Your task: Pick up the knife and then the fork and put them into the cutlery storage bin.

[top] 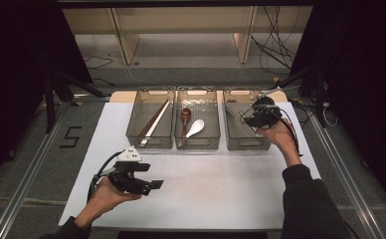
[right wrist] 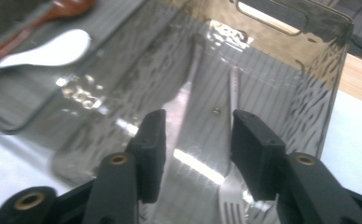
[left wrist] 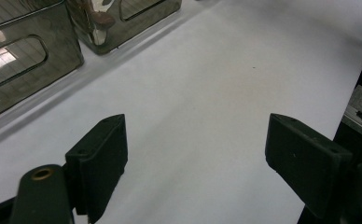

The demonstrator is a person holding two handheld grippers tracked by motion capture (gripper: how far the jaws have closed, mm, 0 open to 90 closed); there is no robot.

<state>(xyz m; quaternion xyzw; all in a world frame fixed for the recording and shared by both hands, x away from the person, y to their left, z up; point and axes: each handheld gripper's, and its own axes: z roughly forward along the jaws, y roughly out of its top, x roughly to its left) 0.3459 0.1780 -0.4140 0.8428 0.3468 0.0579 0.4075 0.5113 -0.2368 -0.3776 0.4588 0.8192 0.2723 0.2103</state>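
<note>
Here the right tool [right wrist: 195, 154], jaws parted and empty, hovers above a fork [right wrist: 230, 186] in the right bin [top: 241, 139]; lowering squarely astride the handle would secure it. The left tool [left wrist: 195, 154] rests released over the counter [left wrist: 226, 84].

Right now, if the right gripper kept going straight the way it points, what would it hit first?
Most likely the metal forks lying in the right-hand bin. The right gripper points down into that bin with its jaws open and one fork between them, though depth is hard to judge.
</note>
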